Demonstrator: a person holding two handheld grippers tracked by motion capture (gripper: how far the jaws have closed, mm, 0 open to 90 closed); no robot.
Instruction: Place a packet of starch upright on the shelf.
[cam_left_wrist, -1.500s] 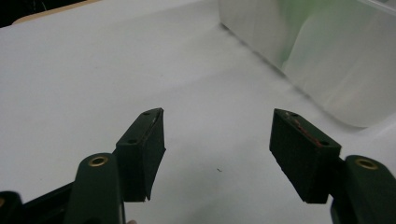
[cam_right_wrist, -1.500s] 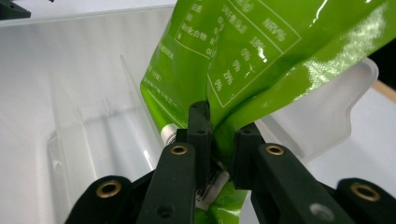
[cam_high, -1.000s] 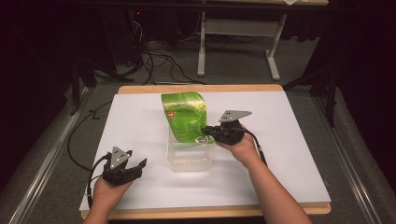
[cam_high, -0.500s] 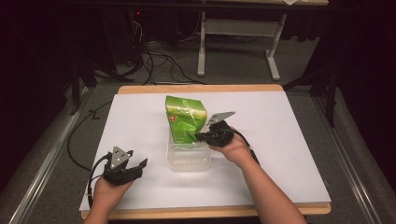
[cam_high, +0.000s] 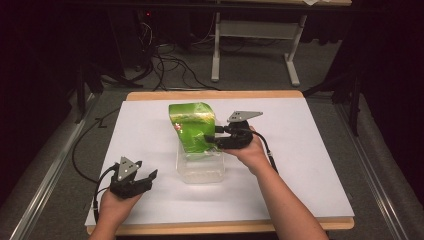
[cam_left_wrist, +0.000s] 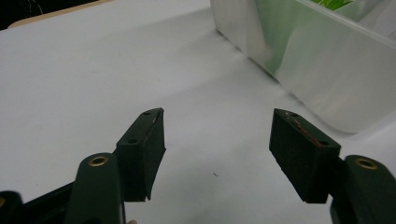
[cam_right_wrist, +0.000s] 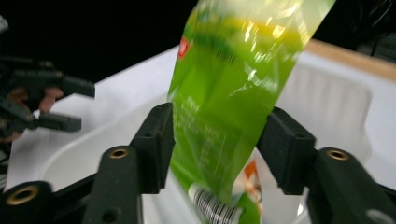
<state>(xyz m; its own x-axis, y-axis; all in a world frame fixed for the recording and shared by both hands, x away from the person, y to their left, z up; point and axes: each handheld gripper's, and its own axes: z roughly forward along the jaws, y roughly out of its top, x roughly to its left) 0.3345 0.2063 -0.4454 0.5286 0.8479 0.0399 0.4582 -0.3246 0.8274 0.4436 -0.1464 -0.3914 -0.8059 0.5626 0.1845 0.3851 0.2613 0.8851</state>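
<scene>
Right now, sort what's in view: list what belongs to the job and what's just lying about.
In the job:
- green snack bag, standing in the box
- clear plastic box
- right tool, jaws just opened, bag between them

Just about:
- left tool, open, idle
- white table cover
- floor cables

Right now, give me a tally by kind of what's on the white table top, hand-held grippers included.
Green snack bag: 1
Clear plastic container: 1
Hand-held grippers: 2, the left gripper and the right gripper
Total: 4
</scene>
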